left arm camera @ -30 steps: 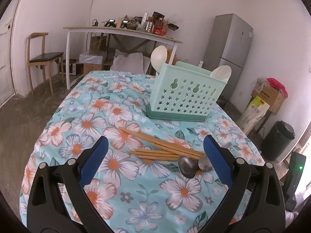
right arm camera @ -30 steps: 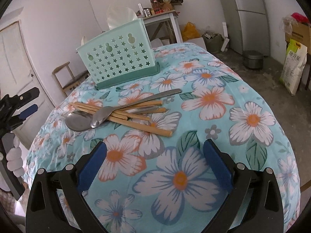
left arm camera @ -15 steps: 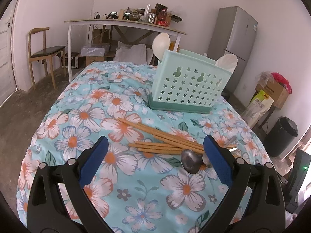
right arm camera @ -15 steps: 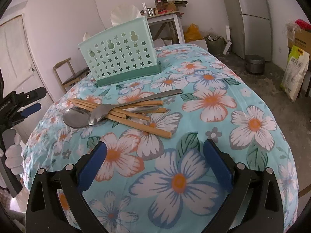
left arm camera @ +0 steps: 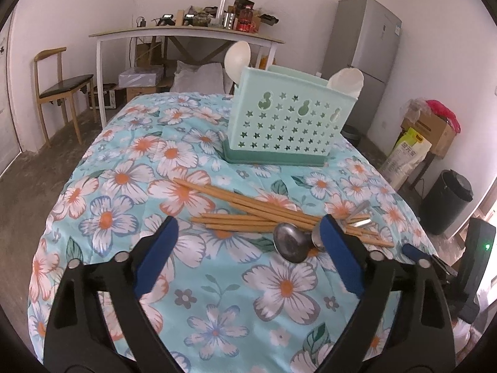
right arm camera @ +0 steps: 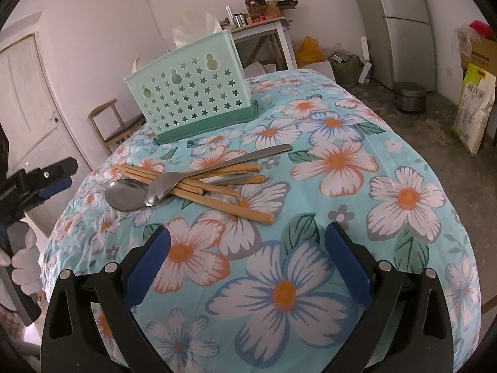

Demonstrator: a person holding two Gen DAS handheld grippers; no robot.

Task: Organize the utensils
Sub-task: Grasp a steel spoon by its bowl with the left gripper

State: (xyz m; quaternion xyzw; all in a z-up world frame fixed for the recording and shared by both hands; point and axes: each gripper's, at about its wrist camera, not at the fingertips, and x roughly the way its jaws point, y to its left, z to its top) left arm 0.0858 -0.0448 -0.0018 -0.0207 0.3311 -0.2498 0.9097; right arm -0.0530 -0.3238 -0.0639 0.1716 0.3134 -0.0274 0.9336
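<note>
A pile of wooden chopsticks [left arm camera: 248,209] [right arm camera: 198,186] and two steel spoons [left arm camera: 292,242] [right arm camera: 125,194] lies on the floral tablecloth [left arm camera: 124,180]. A mint star-punched utensil basket [left arm camera: 289,121] [right arm camera: 189,93] stands behind the pile, with white ladles [left arm camera: 237,57] sticking out of it. My left gripper [left arm camera: 248,245] is open and empty, just in front of the pile. My right gripper [right arm camera: 248,255] is open and empty, just short of the chopstick ends. The left gripper also shows at the left edge of the right wrist view [right arm camera: 43,180].
The table [right arm camera: 403,192] drops off on all sides. A wooden chair [left arm camera: 59,84], a white side table [left arm camera: 186,34], a fridge [left arm camera: 366,56], boxes and a black bin [left arm camera: 450,205] stand around the room.
Both grippers have moved slightly toward the pile. The utensils and basket have not moved.
</note>
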